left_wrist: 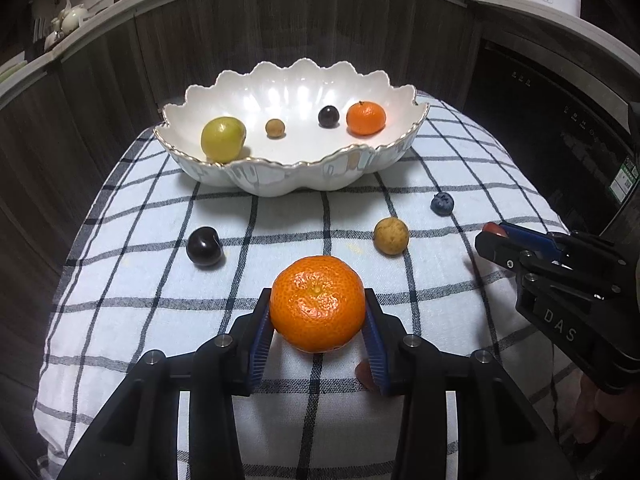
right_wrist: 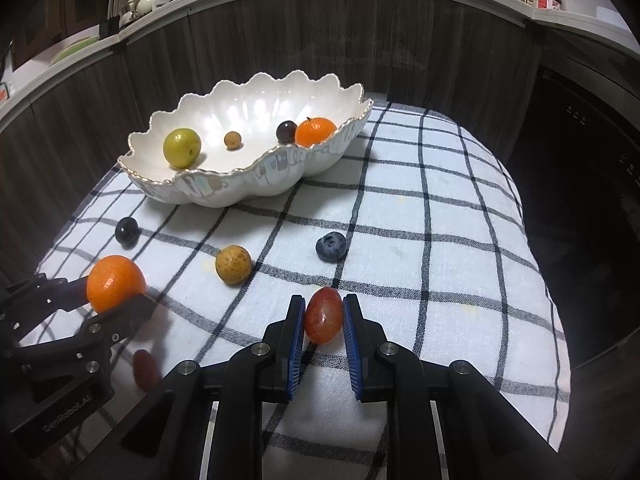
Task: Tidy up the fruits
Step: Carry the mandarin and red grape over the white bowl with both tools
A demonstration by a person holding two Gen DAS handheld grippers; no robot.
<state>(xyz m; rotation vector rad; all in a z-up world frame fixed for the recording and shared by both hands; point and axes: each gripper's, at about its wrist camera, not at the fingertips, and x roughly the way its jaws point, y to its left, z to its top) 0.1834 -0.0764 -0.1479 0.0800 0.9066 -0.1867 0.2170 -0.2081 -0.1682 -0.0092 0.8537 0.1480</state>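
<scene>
My left gripper is shut on an orange mandarin, its blue pads pressing both sides; the same mandarin shows at the left of the right wrist view. My right gripper is shut on a red grape. A white scalloped bowl at the back of the checked cloth holds a green fruit, a small brown fruit, a dark grape and another mandarin. On the cloth lie a dark grape, a tan longan and a blueberry.
A second red grape lies on the cloth near the left gripper. Dark wood panels rise behind the table under a counter with jars and crockery. A dark appliance stands to the right. The cloth drops off at its edges.
</scene>
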